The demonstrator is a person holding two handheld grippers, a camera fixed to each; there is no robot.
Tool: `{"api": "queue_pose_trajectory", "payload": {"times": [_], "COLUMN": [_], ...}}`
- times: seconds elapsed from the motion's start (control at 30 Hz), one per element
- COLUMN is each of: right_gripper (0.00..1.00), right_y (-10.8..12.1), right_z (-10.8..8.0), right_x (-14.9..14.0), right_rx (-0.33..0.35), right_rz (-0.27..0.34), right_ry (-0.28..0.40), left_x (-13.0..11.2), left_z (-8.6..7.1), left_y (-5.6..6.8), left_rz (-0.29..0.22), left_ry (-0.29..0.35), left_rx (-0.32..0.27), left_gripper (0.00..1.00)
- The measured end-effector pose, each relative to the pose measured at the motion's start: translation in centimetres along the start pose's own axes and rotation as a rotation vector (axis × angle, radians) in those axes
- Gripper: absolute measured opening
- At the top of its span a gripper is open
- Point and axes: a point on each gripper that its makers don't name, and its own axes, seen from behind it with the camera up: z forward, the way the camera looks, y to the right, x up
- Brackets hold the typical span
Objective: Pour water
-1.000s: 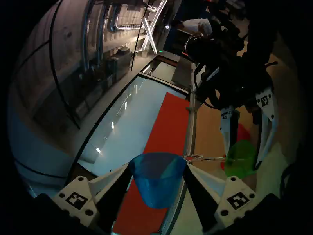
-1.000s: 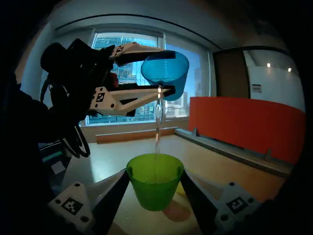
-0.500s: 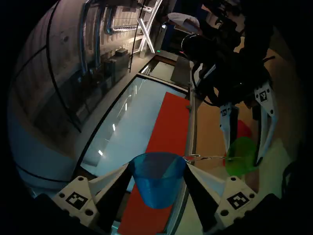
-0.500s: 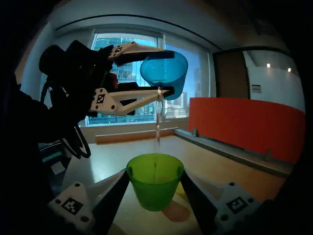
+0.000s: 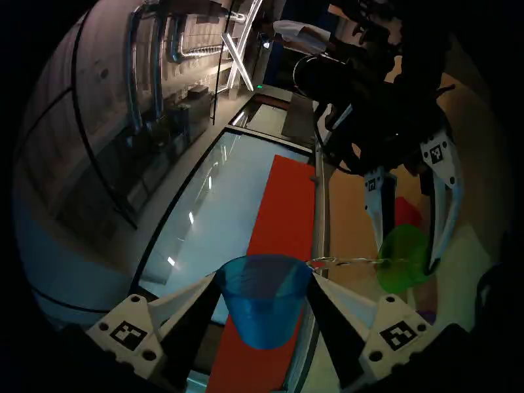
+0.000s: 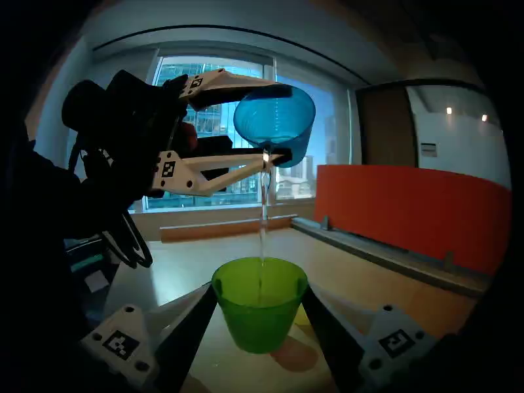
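Indoors, before a wide window (image 6: 209, 85) and an orange panel (image 6: 419, 209), over a pale worktop (image 6: 367, 275): water going from cup to cup.
The left tool (image 6: 285, 121) is closed on a tilted blue cup (image 6: 275, 128), held high. The right tool (image 6: 259, 291) clamps an upright green cup (image 6: 260, 314) directly below. A thin stream of water (image 6: 262, 216) falls from the blue rim into the green cup. Its fill level cannot be told. Square black-and-white markers (image 6: 122, 344) sit on the fingers.

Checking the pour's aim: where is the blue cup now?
In the right gripper view the blue cup is tipped in the left gripper, upper centre, directly above the green cup.
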Motion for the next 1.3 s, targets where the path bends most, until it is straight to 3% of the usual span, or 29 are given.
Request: {"api": "queue_pose_trajectory", "payload": {"times": [0.87,1.3], "right_gripper": [0.91,0.91], "right_y": [0.17,0.38], "right_z": [-0.19,-0.26], "right_x": [0.35,0.42], "right_rx": [-0.004,-0.008], "right_rz": [-0.004,-0.007], "right_ry": [0.007,0.009], "left_x": [0.23,0.08], "left_z": [0.20,0.45], "left_y": [-0.59,-0.10], "left_rz": [0.058,0.097], "left_ry": [-0.004,-0.011], "left_rx": [0.006,0.000], "left_gripper": [0.88,0.88]}}
